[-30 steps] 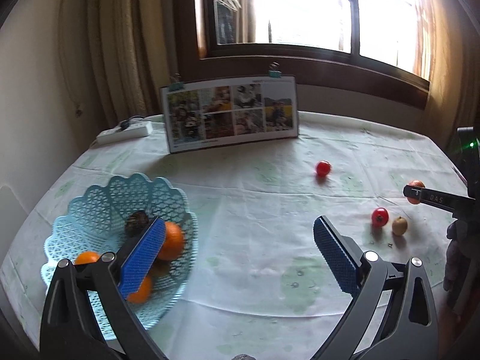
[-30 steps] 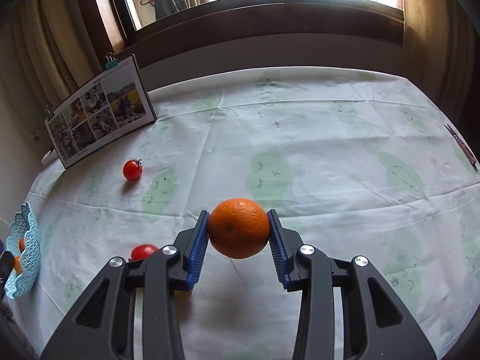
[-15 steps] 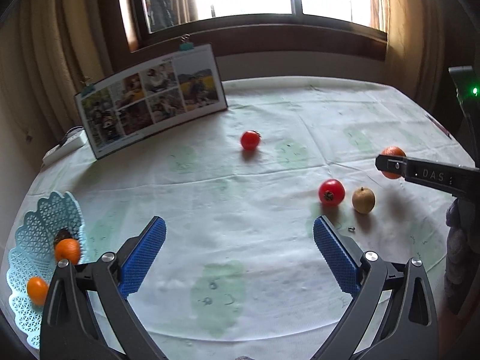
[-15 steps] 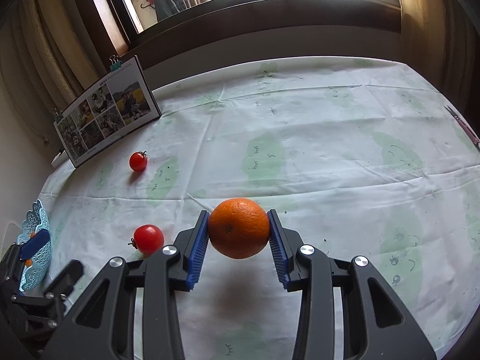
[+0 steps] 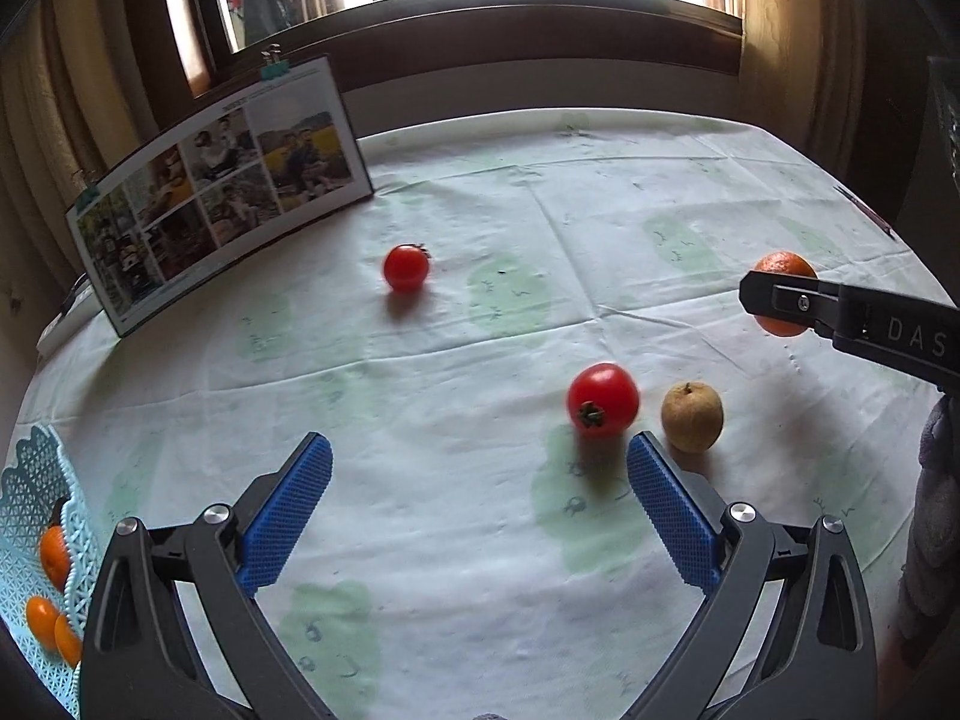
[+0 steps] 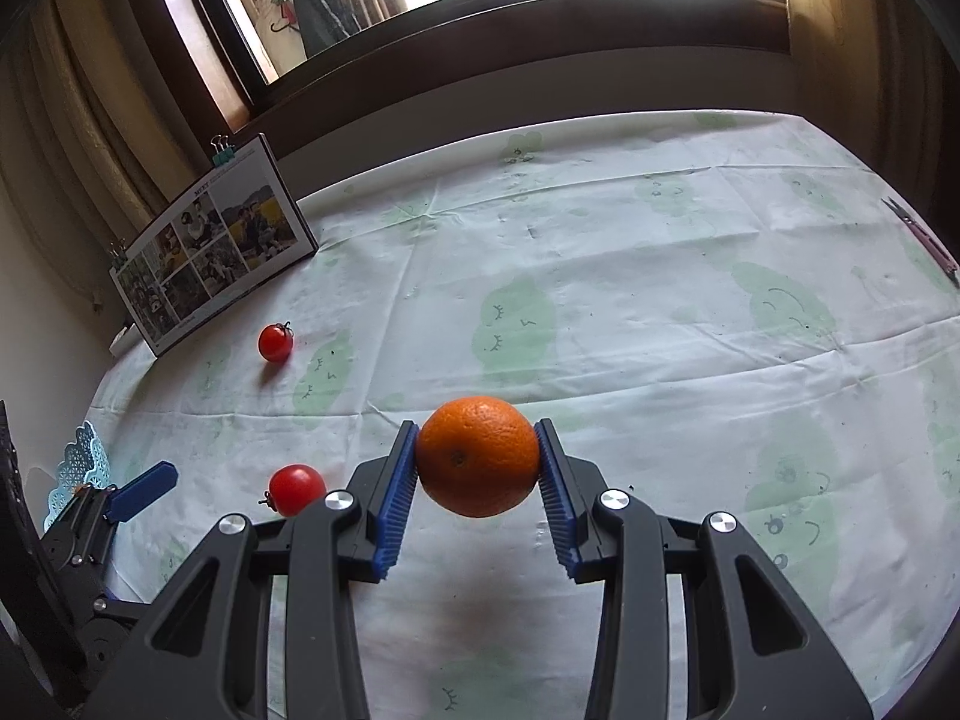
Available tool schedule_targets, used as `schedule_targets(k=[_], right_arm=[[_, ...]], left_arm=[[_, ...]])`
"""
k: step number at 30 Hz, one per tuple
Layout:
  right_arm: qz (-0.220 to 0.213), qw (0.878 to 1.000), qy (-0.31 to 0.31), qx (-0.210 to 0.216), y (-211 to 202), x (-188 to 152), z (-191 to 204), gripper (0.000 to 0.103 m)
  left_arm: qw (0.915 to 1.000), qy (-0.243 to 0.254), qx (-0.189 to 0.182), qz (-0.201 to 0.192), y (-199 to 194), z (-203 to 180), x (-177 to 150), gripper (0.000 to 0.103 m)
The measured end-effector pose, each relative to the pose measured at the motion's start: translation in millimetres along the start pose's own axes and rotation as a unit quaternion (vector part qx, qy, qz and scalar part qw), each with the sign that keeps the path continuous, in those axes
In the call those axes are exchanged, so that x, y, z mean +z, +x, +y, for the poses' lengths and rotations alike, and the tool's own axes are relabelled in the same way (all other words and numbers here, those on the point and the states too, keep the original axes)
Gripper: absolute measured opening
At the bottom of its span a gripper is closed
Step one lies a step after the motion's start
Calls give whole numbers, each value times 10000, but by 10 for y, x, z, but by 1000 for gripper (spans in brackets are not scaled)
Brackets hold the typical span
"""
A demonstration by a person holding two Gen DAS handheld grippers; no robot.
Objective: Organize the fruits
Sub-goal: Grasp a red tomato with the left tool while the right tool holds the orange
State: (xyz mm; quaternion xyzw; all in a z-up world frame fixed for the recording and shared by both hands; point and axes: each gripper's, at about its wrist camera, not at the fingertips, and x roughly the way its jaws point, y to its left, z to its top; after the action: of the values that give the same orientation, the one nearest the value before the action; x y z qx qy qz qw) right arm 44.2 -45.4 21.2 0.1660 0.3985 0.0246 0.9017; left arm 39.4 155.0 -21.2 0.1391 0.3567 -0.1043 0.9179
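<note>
My right gripper (image 6: 478, 480) is shut on an orange (image 6: 477, 455) held above the tablecloth; the same orange (image 5: 782, 294) shows at the right in the left wrist view, behind the right gripper's black finger. My left gripper (image 5: 474, 510) is open and holds nothing, low over the cloth. Just ahead of its right finger lie a large tomato (image 5: 603, 399) and a brown pear (image 5: 692, 417). A small tomato (image 5: 406, 267) lies further back. The light blue basket (image 5: 30, 516) with oranges (image 5: 53, 555) sits at the far left edge.
A photo board (image 5: 222, 180) stands clipped upright at the back left. A window sill and curtains run behind the table. A thin pink object (image 6: 924, 243) lies near the right table edge. A person's sleeve (image 5: 933, 516) is at the right.
My left gripper has swung right, away from the basket and toward the large tomato and pear. The right gripper has lifted a little with the orange still held.
</note>
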Motion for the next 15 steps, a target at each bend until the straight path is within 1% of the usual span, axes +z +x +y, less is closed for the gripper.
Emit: schedule_targets(k=[3,7,10,15], right_arm=[[-38,10000,58,15,-30,20,-33,39],[-90,9999,108,44,-75,35,-57,39],[-83,9999,122,66,-81,35,-62,39],[-120,9998,128,76,-105,35,-63,39]], left_arm=[[9999,52,-50,104,77,-75,17,89],[9998,114,-158,104,103,-158,56,86],[9994,244,-232,66,118,-241,98,79],[9989,220,-392,136,184,-277,124,57]])
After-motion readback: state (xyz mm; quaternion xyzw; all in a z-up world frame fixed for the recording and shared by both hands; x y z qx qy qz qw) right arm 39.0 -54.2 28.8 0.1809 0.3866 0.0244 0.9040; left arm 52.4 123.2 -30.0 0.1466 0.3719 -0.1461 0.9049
